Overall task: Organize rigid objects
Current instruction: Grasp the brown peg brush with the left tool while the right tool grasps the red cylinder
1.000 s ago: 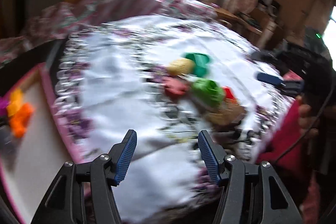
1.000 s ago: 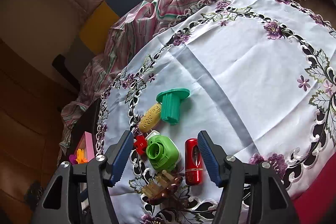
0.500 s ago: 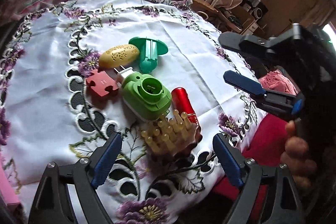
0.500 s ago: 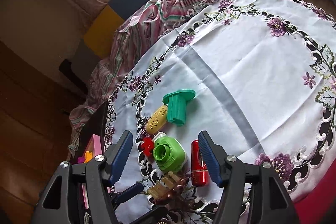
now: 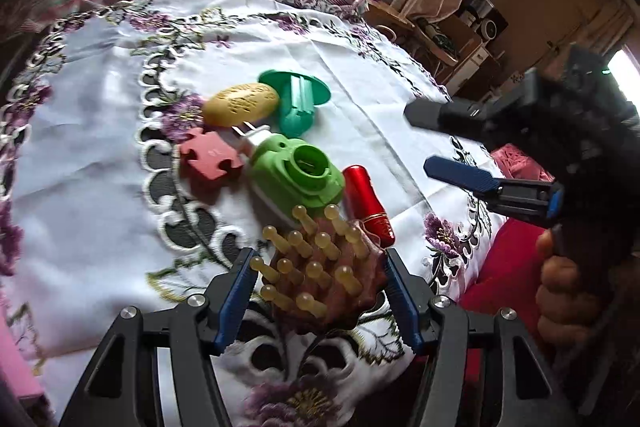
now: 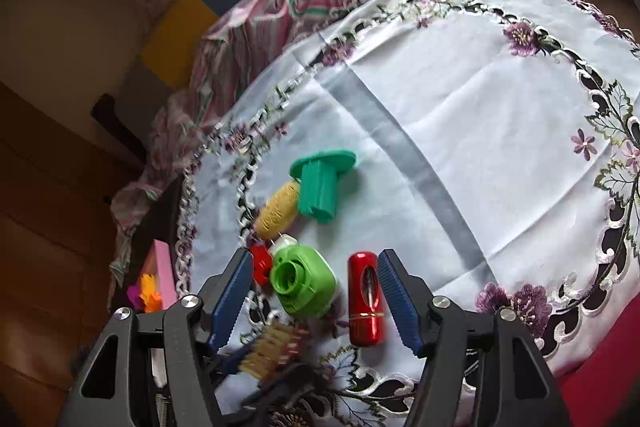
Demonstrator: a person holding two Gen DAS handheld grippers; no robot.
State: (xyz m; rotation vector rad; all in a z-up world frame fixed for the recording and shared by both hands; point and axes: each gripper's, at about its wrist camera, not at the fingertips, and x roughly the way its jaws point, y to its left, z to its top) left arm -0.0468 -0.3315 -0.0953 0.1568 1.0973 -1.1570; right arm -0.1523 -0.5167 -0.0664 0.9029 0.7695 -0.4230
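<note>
Two open grippers, left gripper (image 5: 318,301) straddling brush (image 5: 320,275)

We count six things ahead of our fingers, one of each: a brown knobbed massage brush (image 5: 324,283), a red metal cylinder (image 5: 366,203), a green plastic plug-in (image 5: 298,179), a red puzzle piece (image 5: 208,159), a yellow oval (image 5: 240,103), a teal flanged plastic piece (image 5: 298,99).

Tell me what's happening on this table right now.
A person holds a gripper in each hand over a pile of small items on an embroidered tablecloth. The left gripper is open, its fingers either side of a brown bristle brush, not yet shut on it. The right gripper is open above the green plug-in device and red tube.
</note>
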